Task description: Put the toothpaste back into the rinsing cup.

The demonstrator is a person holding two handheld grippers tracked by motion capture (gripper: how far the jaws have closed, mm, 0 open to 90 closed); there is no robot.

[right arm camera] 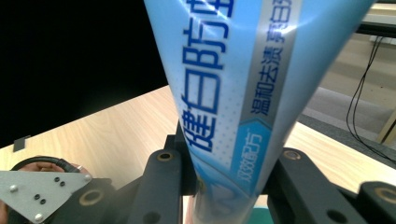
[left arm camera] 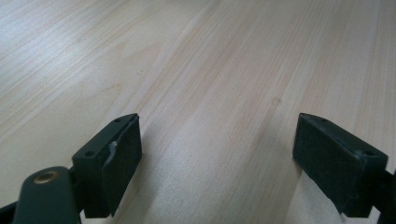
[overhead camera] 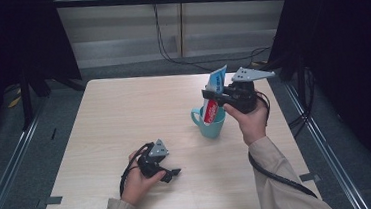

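the right claw (overhead camera: pixel 214 96) is clenching the toothpaste tube (overhead camera: pixel 213 100) mid-body, its long axis standing near upright with the lower end already inside the teal mug (overhead camera: pixel 210 125) directly beneath. the left claw (overhead camera: pixel 171 175) is resting released on the surface (overhead camera: pixel 124 114), well apart.

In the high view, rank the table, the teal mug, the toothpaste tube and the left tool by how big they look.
1. Table, by far the largest.
2. Toothpaste tube, longer than the mug is tall.
3. Teal mug and left tool: alike, and the tool sits nearer the camera, so unranked.
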